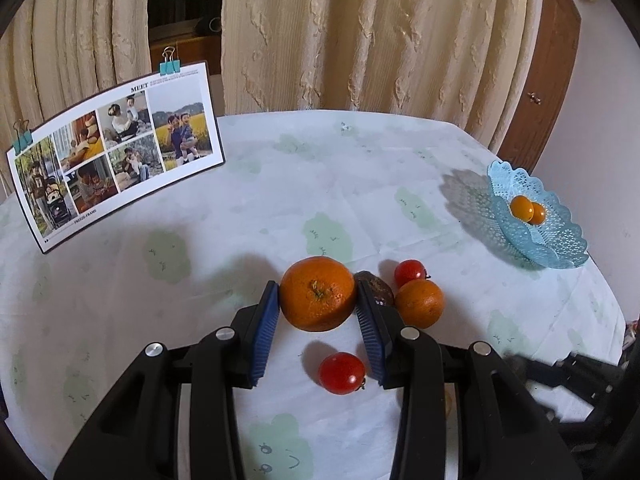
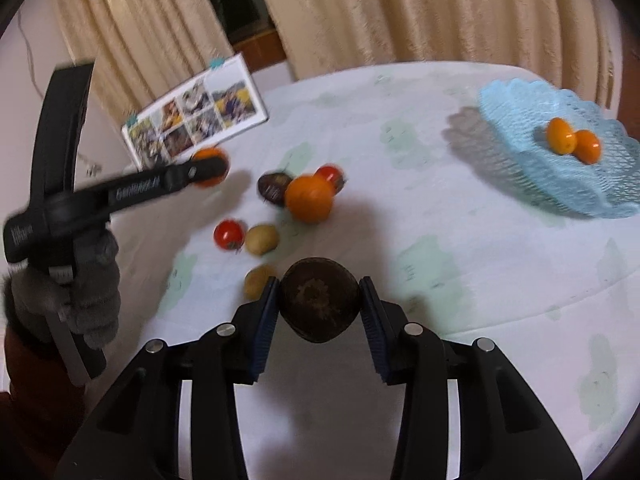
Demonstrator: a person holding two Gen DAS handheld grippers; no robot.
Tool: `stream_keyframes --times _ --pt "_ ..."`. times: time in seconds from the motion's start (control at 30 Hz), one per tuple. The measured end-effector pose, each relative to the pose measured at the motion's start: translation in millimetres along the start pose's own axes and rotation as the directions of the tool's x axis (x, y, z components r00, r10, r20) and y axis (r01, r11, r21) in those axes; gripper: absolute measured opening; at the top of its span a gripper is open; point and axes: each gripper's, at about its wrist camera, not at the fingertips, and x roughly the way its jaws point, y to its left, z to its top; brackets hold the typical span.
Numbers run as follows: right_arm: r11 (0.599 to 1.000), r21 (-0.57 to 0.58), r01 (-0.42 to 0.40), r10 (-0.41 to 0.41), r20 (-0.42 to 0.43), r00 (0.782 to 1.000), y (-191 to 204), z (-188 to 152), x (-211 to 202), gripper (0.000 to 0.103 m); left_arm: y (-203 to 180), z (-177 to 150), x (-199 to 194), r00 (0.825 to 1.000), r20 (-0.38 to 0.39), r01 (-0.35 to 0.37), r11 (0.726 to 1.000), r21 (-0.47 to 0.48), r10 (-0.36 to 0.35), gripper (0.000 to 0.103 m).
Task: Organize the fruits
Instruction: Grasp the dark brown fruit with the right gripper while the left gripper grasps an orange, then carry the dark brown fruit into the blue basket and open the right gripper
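My left gripper [image 1: 318, 300] is shut on a large orange [image 1: 318, 294], its blue pads pressing both sides. From the right wrist view, that left gripper [image 2: 210, 168] hangs above the table at the left, in a grey-gloved hand [image 2: 80, 300], with the orange [image 2: 206, 156] at its tip. My right gripper [image 2: 320, 300] is shut on a round dark brown fruit [image 2: 318, 304]. A light blue lace basket [image 1: 560, 248] [image 2: 520, 120] at the right holds two small orange fruits [image 1: 527, 208] [image 2: 572, 142].
Loose on the pale tablecloth are a smaller orange [image 1: 419, 303] [image 2: 309, 198], a red tomato [image 1: 342, 372] [image 2: 229, 234], a second tomato [image 1: 410, 273], another dark fruit [image 2: 274, 188] and two yellowish fruits [image 2: 261, 239]. A clipped photo card [image 1: 116, 152] stands at the back left before curtains.
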Motion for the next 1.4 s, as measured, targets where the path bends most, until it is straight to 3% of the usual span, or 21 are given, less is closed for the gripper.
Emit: stream_keyframes --times 0.23,0.47,0.53,0.73,1.0,1.07,1.4 --pt "0.994 0.096 0.056 -0.068 0.117 0.991 -41.7 21.7 -34.6 0.042 -13.8 4.0 -6.5 1.0 0.016 0.011 1.0 0.021 -0.011 0.04" --pt "0.965 0.208 0.159 -0.206 0.226 0.952 -102.1 45.1 -66.4 0.042 -36.9 10.2 -7.6 0.999 0.023 0.027 0.998 0.056 -0.028 0.04" --pt "0.951 0.237 0.197 -0.254 0.238 0.937 -120.6 49.6 -68.5 0.042 -42.5 12.1 -6.9 0.999 0.024 0.029 0.998 0.064 -0.031 0.04" --pt "0.924 0.295 0.245 -0.317 0.229 0.92 -158.0 53.7 -61.3 0.042 -62.6 18.3 -4.0 0.999 0.022 0.035 0.995 0.092 -0.037 0.04" --pt "0.901 0.355 0.25 -0.348 0.246 0.905 -186.4 46.5 -63.0 0.046 -91.8 26.3 0.3 0.998 0.023 0.058 0.989 0.133 -0.061 0.04" --pt "0.894 0.368 0.257 -0.366 0.265 0.892 -188.7 44.7 -67.1 0.057 -100.2 28.4 1.7 0.997 0.022 0.066 0.987 0.145 -0.07 0.04" --pt "0.843 0.431 0.322 -0.485 0.349 0.802 -192.8 26.9 -85.0 0.064 -148.2 42.0 13.1 0.992 0.025 0.114 0.972 0.208 -0.122 0.04"
